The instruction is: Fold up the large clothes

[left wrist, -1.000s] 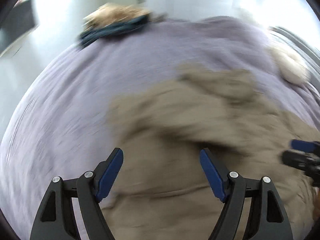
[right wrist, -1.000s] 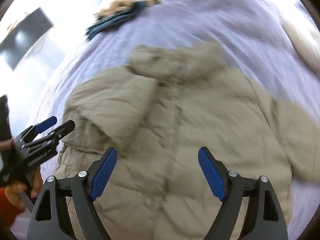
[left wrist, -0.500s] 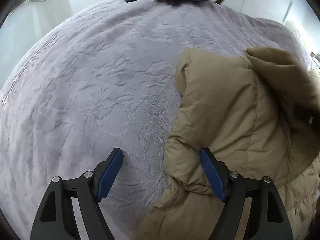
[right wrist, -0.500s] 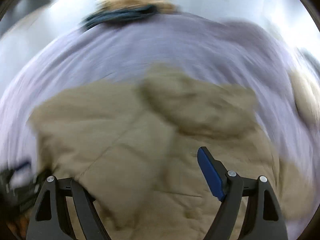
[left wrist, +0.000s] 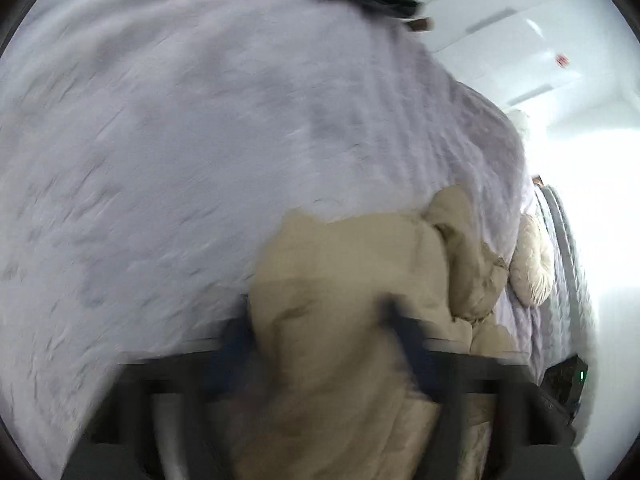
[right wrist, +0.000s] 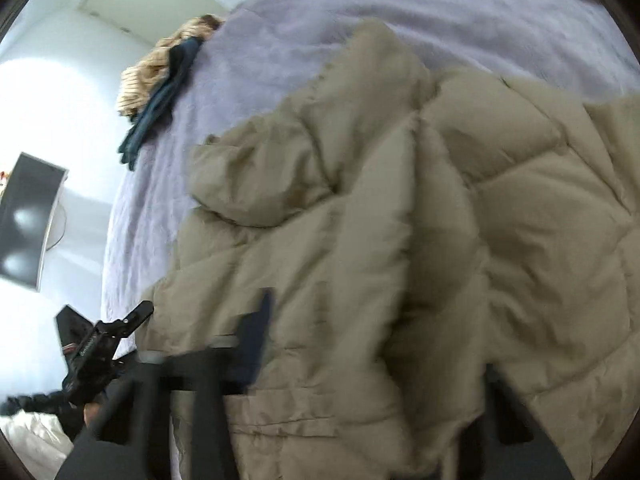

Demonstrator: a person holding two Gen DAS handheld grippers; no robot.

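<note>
Lying on the lilac bed [left wrist: 168, 152], the tan jacket [right wrist: 460, 240] bunches between both tools. Left tool [left wrist: 320, 344] and right tool [right wrist: 360, 332] have just been closing, apparently pinching jacket folds, though blur obscures the pads.

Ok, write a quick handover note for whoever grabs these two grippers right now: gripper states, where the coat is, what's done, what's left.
Left gripper: has just been closing, padded fabric bunched between its blurred fingers; looks like a grip on the coat's edge.
Right gripper: has just been closing too, coat fabric between its fingers.
Tan puffer coat: lies rumpled on the lilac blanket.
Other clothes: dark and striped pile at the blanket's far edge; a cream garment beside the coat.
Done: both sides gripped, it seems.
Left: no finished fold shows; fold the coat.
</note>
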